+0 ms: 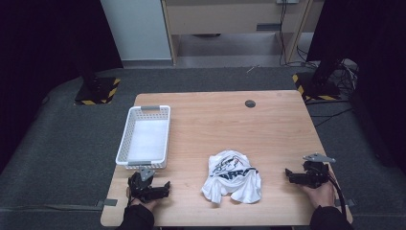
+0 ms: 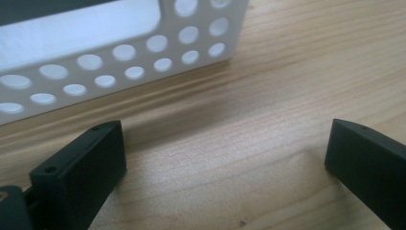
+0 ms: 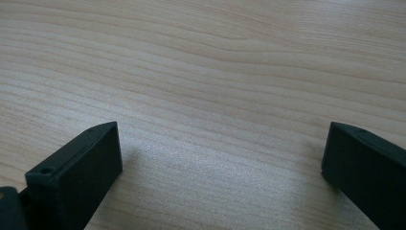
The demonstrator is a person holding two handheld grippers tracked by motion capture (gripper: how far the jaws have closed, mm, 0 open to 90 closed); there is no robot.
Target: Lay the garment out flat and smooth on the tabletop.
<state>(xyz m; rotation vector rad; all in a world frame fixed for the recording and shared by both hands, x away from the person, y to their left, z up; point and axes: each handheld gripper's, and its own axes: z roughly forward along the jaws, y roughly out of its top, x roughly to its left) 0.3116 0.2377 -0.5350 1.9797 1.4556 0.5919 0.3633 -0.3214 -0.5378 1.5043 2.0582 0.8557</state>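
A crumpled white T-shirt (image 1: 231, 177) lies near the table's (image 1: 268, 129) front edge, midway between two hands. The left gripper (image 1: 165, 186) rests just before a white basket (image 1: 124, 143), the right gripper (image 1: 288, 173) near the right edge; both low, jaws wide apart, holding nothing.

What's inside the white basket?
The white basket looks empty: the high view shows just its pale floor. In the left gripper view its holed wall hides the inside. The crumpled T-shirt lies outside it on the table.
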